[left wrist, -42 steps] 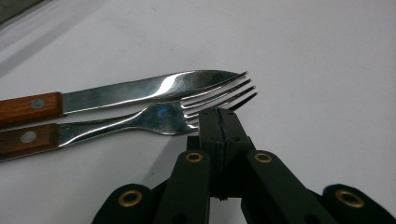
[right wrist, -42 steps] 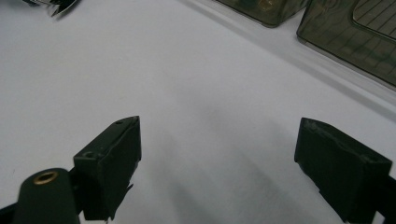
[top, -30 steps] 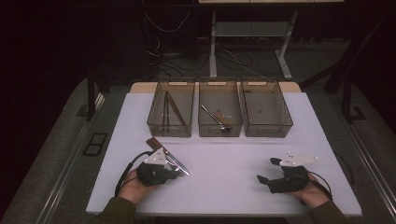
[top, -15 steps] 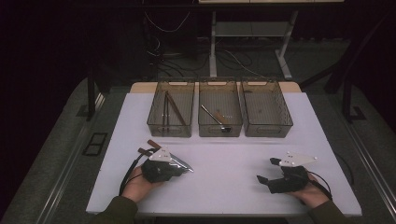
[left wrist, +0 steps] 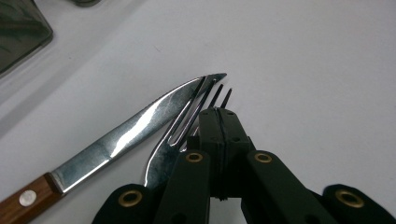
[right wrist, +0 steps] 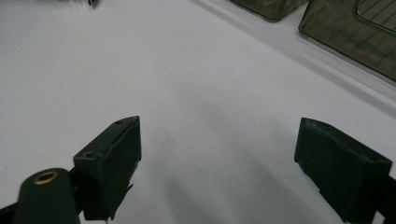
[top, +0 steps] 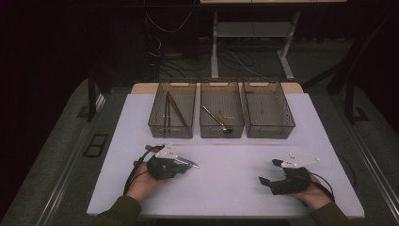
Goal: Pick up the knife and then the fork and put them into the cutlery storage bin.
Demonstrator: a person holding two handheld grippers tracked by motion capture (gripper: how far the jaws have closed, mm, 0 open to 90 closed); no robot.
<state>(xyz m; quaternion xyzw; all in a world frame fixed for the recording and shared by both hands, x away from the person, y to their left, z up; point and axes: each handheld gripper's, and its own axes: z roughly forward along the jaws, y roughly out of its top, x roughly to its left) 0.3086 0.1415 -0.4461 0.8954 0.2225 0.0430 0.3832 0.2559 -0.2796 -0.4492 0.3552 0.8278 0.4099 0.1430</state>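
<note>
White table [top: 226, 188] in a dark room, three smoky bins [top: 221, 113] along its far edge. Left gripper [left wrist: 219, 114], jaws pressed together, above a steel fork [left wrist: 161, 158] and wood-handled knife [left wrist: 116, 144] near the front-left corner. Right gripper [right wrist: 217, 154] gapes, holding nothing.

- The white table [top: 235, 183] lies bare between the left gripper [top: 188, 165] and the right gripper [top: 270, 173]: open room to pass there.
- Three bins stand side by side across the far side: left bin [top: 171, 132], middle bin [top: 221, 133], right bin [top: 270, 133], a wall to low reaches.
- A knife [left wrist: 116, 140] and a fork [left wrist: 163, 158] lie just beside the left gripper's closed jaws.
- Bare table stretches ahead of the right gripper's parted jaws, up to the bins.
</note>
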